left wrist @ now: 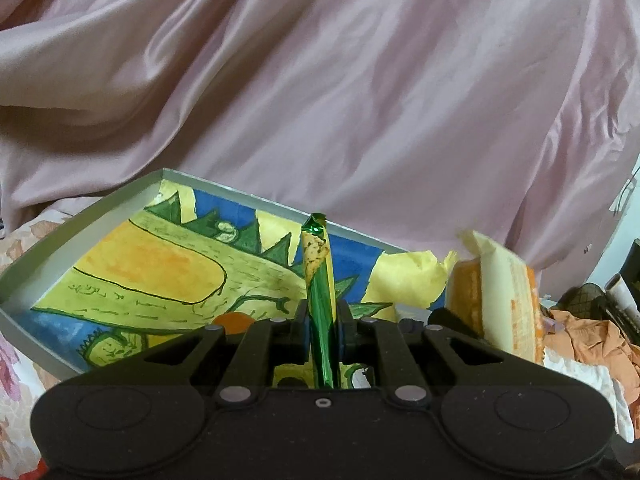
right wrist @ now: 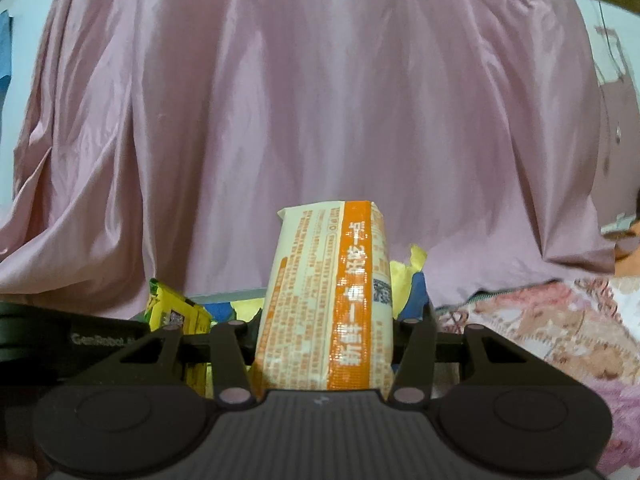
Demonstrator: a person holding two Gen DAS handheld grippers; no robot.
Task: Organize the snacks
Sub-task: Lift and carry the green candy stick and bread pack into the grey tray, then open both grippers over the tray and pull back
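The left gripper (left wrist: 322,320) was clamped on a thin green snack packet (left wrist: 320,280), which stood on edge between the pads at the lower centre of the left wrist view, its crimped top reaching up in front of the far wall of a shallow grey tray (left wrist: 80,216) lined with a painted paper. The right gripper (right wrist: 324,340) was closed around a cream-and-orange snack pack (right wrist: 324,300), held upright at the centre of the right wrist view; the same pack (left wrist: 500,292) was seen at the right of the left wrist view, just beside the tray's right end. A pink curtain (right wrist: 320,100) filled the upper part of both views. It was judged that the green packet, gripped only along a narrow, glossy edge, could slip or twist out if it were swung quickly. The bulky pack could be crushed by too firm a squeeze, or it could catch the torn yellow paper (left wrist: 404,276) at the tray's right edge on the way in. With both grippers close together near that end, a collision between them was considered likely if both were lowered at once.
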